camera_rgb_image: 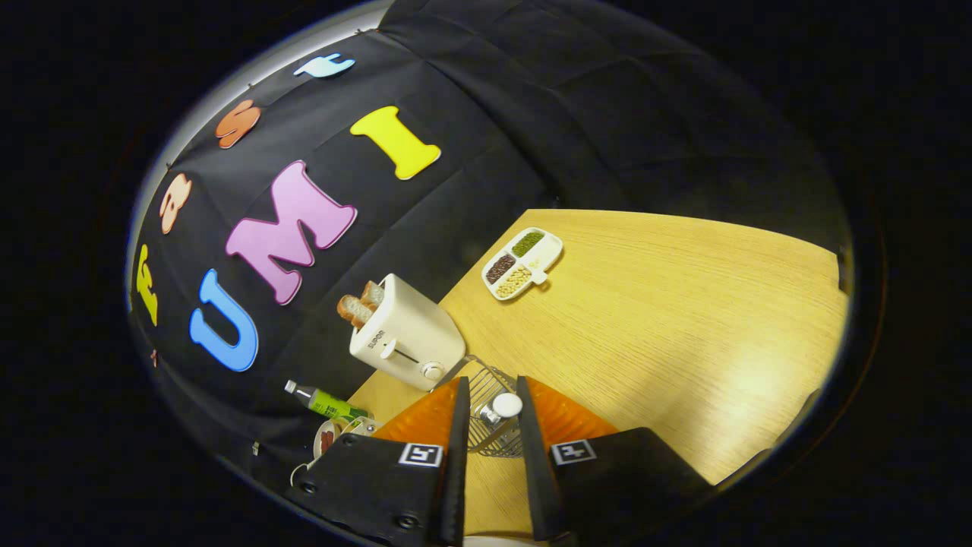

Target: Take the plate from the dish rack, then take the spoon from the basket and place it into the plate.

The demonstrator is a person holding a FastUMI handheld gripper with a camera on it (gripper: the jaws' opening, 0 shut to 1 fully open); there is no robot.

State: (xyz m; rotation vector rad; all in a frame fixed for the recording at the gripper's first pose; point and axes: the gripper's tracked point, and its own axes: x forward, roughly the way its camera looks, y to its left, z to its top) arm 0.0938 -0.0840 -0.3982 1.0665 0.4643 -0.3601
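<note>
Wooden table (pixel 645 304); spoon (pixel 501 408) in basket (pixel 486 380), between parted hand-held gripper (pixel 490 410) fingers.

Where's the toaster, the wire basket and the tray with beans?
toaster (pixel 406 334), gripper view, on its side wall.
wire basket (pixel 486 380), gripper view, on its rim, between the open fingers.
bean tray (pixel 549 251), gripper view, on its rim.

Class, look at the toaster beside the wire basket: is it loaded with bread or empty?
Loaded. Two bread slices stick out of the toaster's slots. The open gripper sits just short of the wire basket.
</note>
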